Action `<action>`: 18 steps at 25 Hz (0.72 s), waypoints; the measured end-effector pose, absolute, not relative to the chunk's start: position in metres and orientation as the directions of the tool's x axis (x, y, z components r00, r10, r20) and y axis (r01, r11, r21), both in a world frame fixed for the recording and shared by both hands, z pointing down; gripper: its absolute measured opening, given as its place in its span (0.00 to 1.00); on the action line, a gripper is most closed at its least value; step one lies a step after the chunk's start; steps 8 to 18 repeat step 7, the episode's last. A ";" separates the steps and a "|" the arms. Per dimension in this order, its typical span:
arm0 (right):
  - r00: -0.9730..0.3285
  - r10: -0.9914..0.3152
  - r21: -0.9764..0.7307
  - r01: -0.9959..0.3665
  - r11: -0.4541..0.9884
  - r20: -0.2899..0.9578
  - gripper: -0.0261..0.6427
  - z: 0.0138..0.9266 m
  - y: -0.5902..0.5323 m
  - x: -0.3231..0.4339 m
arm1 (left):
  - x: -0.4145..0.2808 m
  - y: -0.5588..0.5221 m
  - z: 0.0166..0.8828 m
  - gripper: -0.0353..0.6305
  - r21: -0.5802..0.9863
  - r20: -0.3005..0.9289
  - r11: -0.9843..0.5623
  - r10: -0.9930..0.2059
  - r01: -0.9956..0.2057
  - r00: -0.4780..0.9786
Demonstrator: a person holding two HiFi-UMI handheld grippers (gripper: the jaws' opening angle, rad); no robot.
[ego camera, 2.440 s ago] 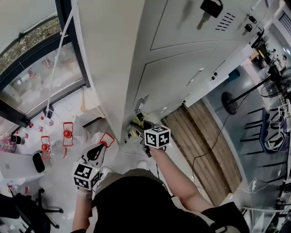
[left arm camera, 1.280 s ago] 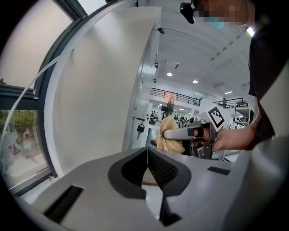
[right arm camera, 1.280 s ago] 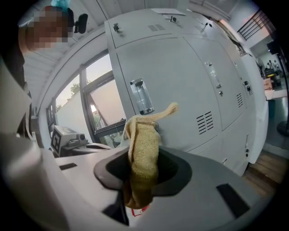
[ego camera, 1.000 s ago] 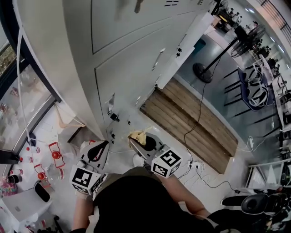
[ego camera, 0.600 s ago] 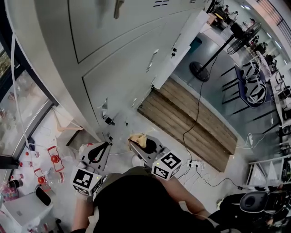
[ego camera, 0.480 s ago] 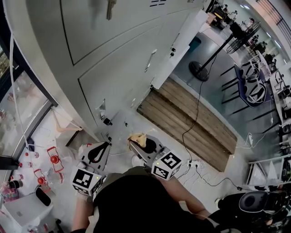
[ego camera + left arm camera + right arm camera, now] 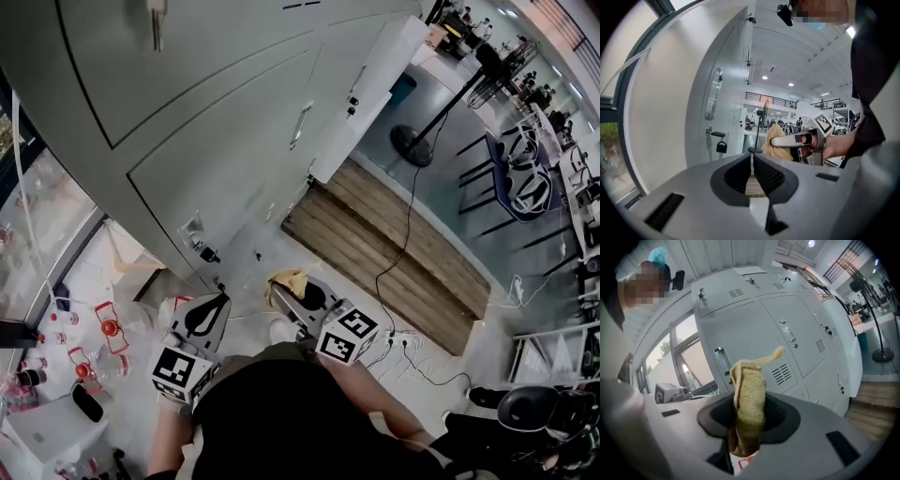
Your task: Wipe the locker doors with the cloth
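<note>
Crumpled yellow cloth (image 7: 749, 404) stands upright near grey locker doors (image 7: 806, 319).

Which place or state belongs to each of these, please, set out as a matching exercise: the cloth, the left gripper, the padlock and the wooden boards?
Things:
1 cloth
2 left gripper
3 padlock
4 wooden boards

Places or states:
A hanging on a locker door
B lying on the floor
C shut, nothing between its fingers
D held in the right gripper

Pairs: 1-D, 2-C, 3-A, 4-B
</note>
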State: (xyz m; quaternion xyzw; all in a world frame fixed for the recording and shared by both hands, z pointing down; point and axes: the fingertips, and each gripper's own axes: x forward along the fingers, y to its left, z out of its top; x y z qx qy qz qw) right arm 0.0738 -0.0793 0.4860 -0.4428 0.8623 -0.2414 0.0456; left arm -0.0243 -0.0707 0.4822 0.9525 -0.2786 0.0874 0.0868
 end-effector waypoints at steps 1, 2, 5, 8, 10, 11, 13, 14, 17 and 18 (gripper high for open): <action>-0.604 -0.787 -0.481 -0.731 0.484 0.125 0.22 0.486 -0.081 0.078 | -0.022 -0.071 0.483 0.07 0.109 0.212 -0.832 -0.515 -0.544 0.830; -0.603 -0.789 -0.499 -0.722 0.479 0.117 0.22 0.485 -0.082 0.081 | -0.019 -0.072 0.484 0.07 0.105 0.212 -0.833 -0.515 -0.543 0.831; -0.601 -0.792 -0.516 -0.715 0.472 0.109 0.22 0.484 -0.086 0.091 | -0.009 -0.073 0.484 0.07 0.104 0.214 -0.835 -0.512 -0.541 0.832; -0.599 -0.793 -0.513 -0.718 0.470 0.113 0.22 0.484 -0.088 0.098 | -0.002 -0.073 0.485 0.07 0.103 0.217 -0.837 -0.509 -0.538 0.833; -0.599 -0.793 -0.513 -0.718 0.470 0.113 0.22 0.484 -0.088 0.098 | -0.002 -0.073 0.485 0.07 0.103 0.217 -0.837 -0.509 -0.538 0.833; -0.599 -0.793 -0.513 -0.718 0.470 0.113 0.22 0.484 -0.088 0.098 | -0.002 -0.073 0.485 0.07 0.103 0.217 -0.837 -0.509 -0.538 0.833; -0.599 -0.793 -0.513 -0.718 0.470 0.113 0.22 0.484 -0.088 0.098 | -0.002 -0.073 0.485 0.07 0.103 0.217 -0.837 -0.509 -0.538 0.833; -0.599 -0.793 -0.513 -0.718 0.470 0.113 0.22 0.484 -0.088 0.098 | -0.002 -0.073 0.485 0.07 0.103 0.217 -0.837 -0.509 -0.538 0.833; -0.599 -0.793 -0.513 -0.718 0.470 0.113 0.22 0.484 -0.088 0.098 | -0.002 -0.073 0.485 0.07 0.103 0.217 -0.837 -0.509 -0.538 0.833; -0.599 -0.793 -0.513 -0.718 0.470 0.113 0.22 0.484 -0.088 0.098 | -0.002 -0.073 0.485 0.07 0.103 0.217 -0.837 -0.509 -0.538 0.833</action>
